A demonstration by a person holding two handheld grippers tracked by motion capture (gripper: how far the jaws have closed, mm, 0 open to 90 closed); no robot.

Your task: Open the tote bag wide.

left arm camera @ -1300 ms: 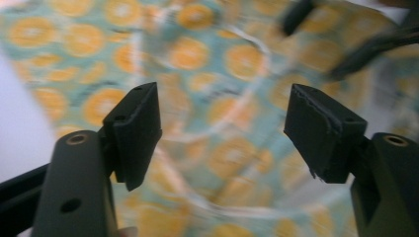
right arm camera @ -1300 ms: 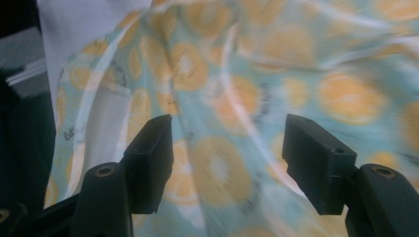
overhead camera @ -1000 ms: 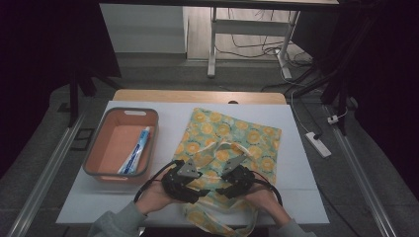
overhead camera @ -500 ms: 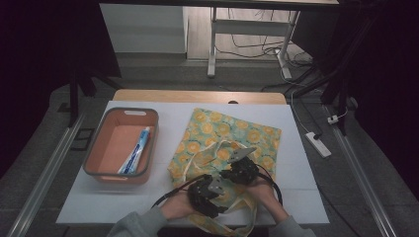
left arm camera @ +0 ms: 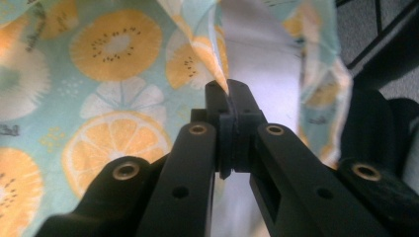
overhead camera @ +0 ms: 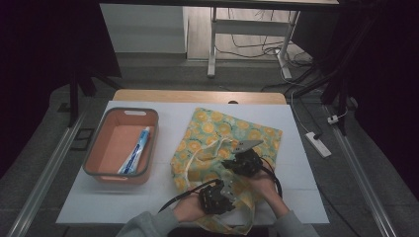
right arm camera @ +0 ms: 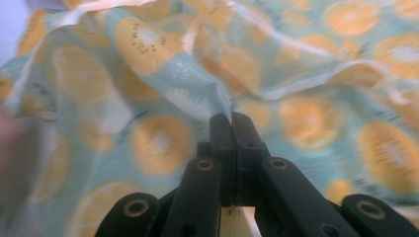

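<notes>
Both hands have drawn apart since a moment ago, the left gripper [overhead camera: 217,196] pulling back toward the near tabletop edge while the right gripper [overhead camera: 245,160] sits farther in. Each set of jaws is clenched on an edge of the fruit-print cloth bag [overhead camera: 225,143], which lies flat at mid-tabletop with its mouth toward the person. Left of it stands an orange bin [overhead camera: 101,170] holding a toothpaste tube [overhead camera: 135,155]. Beyond the white tabletop [overhead camera: 173,111], the dim floor carries cables.
</notes>
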